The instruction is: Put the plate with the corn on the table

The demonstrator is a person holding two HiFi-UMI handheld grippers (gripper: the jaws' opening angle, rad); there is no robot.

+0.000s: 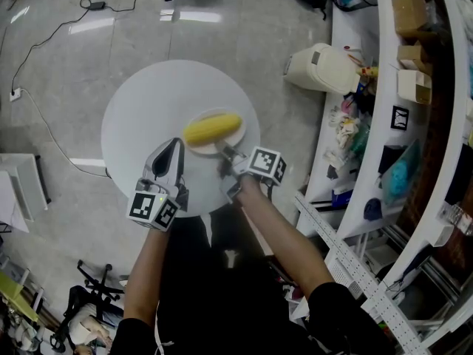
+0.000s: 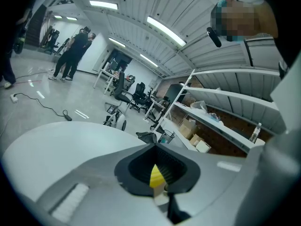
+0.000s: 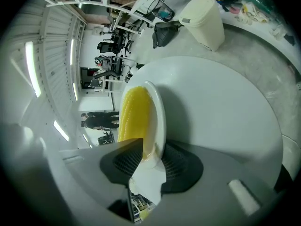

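Note:
A yellow corn cob [image 1: 212, 128] lies on a small white plate [image 1: 238, 133], which rests on the round white table [image 1: 148, 102] near its right front edge. My right gripper [image 1: 224, 154] is at the plate's near rim. In the right gripper view the plate [image 3: 159, 117] and corn [image 3: 131, 112] sit on the table [image 3: 221, 107], with the rim between the jaws of the right gripper [image 3: 149, 157], which stand slightly apart from it. My left gripper [image 1: 176, 143] rests over the table's front left, tips together and empty; in its own view the left gripper [image 2: 155, 147] frames a sliver of corn [image 2: 156, 174].
A white lidded bin [image 1: 325, 66] stands on the floor right of the table. Curved white shelves [image 1: 384, 109] with boxes and clutter run along the right. Cables [image 1: 44, 124] trail over the floor at left. People [image 2: 73, 53] stand far off.

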